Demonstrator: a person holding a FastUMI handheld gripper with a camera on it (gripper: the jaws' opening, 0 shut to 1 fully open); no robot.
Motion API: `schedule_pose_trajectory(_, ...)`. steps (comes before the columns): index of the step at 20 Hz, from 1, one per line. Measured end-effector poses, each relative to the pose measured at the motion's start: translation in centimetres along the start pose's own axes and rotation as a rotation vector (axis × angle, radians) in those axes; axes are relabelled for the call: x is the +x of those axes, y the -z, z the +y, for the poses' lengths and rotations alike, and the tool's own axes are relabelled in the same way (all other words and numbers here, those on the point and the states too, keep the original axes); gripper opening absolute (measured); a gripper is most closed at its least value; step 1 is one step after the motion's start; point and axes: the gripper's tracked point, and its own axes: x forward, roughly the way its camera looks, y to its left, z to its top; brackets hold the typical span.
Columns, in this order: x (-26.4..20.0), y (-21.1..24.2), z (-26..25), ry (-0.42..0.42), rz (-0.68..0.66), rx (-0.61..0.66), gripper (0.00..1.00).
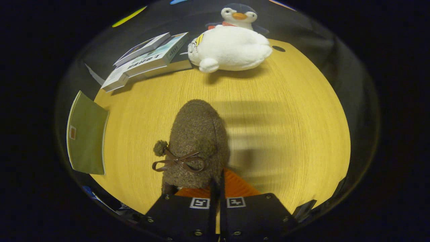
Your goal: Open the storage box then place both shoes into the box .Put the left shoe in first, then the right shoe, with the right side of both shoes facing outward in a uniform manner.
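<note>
Gripper view: tool (217, 183) fingers were nearly closed, pinching the brown fuzzy shoe (196, 144) at its rear edge above the bench (285, 117); plush penguin (231, 43) beyond.

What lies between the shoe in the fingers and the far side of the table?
Nothing visible right ahead. The gripper has its fingers nearly closed at the heel of the brown fuzzy shoe. Beyond its toe is bare wooden table, then the plush penguin and stacked books at the far edge.
</note>
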Motion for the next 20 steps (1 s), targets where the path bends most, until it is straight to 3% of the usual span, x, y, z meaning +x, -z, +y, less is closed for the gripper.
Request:
schedule_pose_trajectory(6,-2.3,0.1,3.2,-0.053,0.040,-0.057,0.03)
schedule_pose_trajectory(13,-7.2,-2.1,9.6,-0.175,0.023,-0.101,0.03)
schedule_pose_trajectory(20,-10.9,-4.7,14.1,-0.213,-0.003,-0.156,0.03)
